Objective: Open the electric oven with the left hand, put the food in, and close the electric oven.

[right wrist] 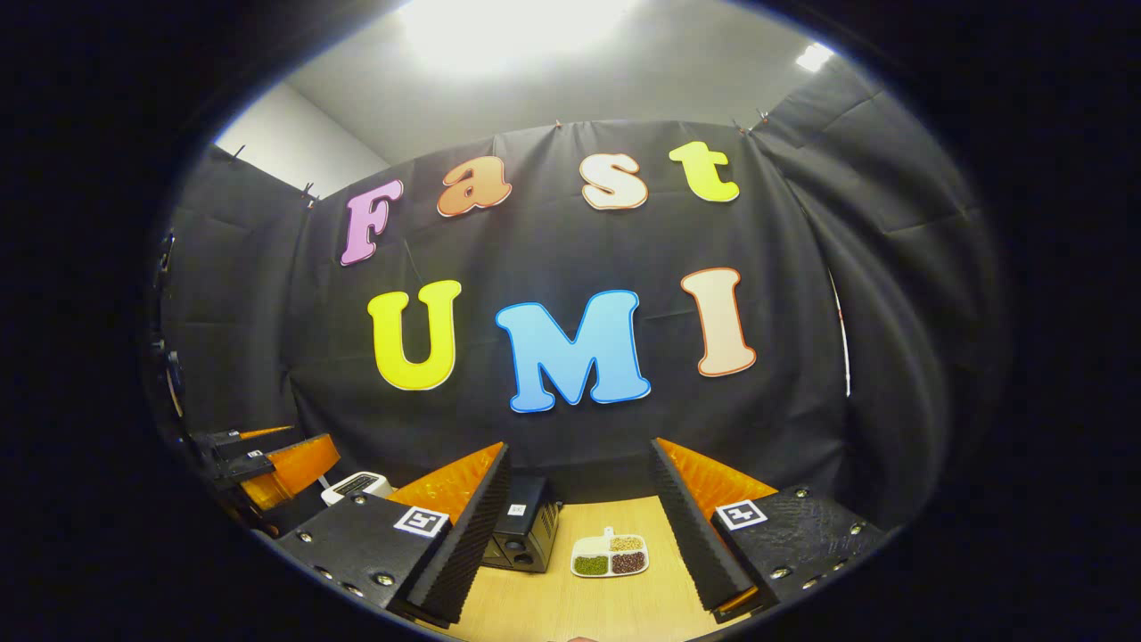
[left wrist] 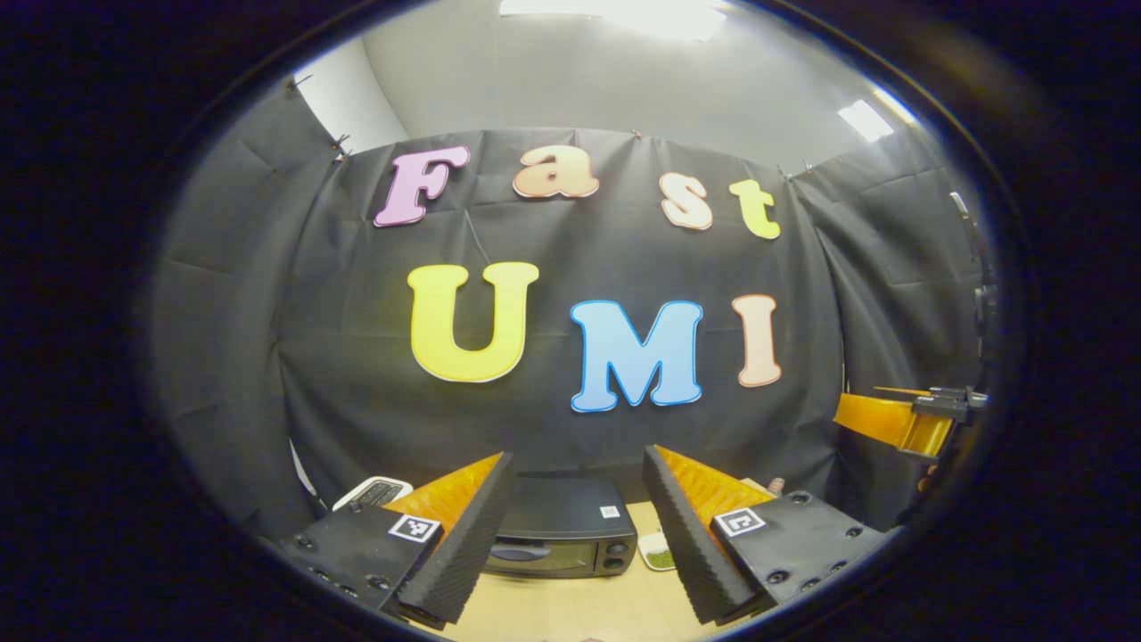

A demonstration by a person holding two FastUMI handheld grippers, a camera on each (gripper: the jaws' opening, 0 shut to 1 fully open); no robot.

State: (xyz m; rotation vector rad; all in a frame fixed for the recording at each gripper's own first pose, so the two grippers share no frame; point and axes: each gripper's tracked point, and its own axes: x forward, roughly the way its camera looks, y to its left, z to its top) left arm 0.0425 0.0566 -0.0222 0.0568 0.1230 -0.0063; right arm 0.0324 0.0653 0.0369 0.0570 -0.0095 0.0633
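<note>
Ribbed hand-held gripper (left wrist: 578, 473) fingers apart; boxy oven (left wrist: 563, 530) shut.

A black electric oven (left wrist: 562, 526) is sitting on a pale wooden table (right wrist: 579, 606); at its three o'clock, a white food tray (right wrist: 611, 555) is showing green, yellow and dark brown fillings.

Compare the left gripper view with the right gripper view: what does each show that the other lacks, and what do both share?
Left gripper view: the oven face-on, door shut, and the right tongs at its right edge. Right gripper view: the food dish whole, three compartments filled, and the left tongs at its left edge. Both: oven, food dish, table; both tongs open.
</note>
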